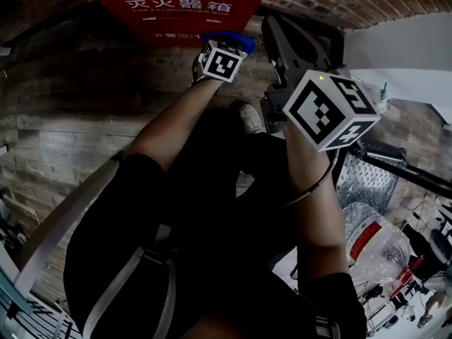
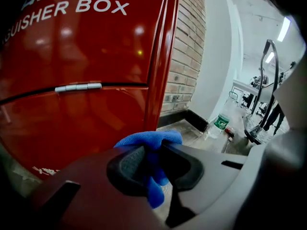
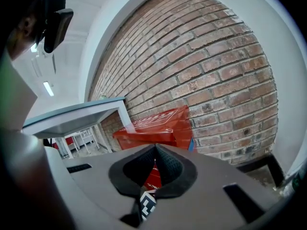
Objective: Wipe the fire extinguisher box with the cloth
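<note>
Your left gripper (image 2: pixel 151 163) is clamped on the blue cloth (image 2: pixel 152 140), which bunches up beyond the pads and hangs down between them. The cloth sits just beside the lower right edge of the red fire extinguisher box (image 2: pixel 81 71); no view shows whether it actually touches the metal. The box stands at the far side of the scene against the brick wall (image 3: pixel 216 71), its hinged lid closed. In the head view the cloth (image 1: pixel 234 41) shows at the box's (image 1: pixel 176 2) near right corner. Your right gripper (image 3: pixel 154 169) is held back, nearer you and to the right, aimed towards the box (image 3: pixel 156 126), its pads pressed together at the tips with nothing between them. A clear plastic bottle (image 2: pixel 221 121) stands on the floor to the right of the box.
</note>
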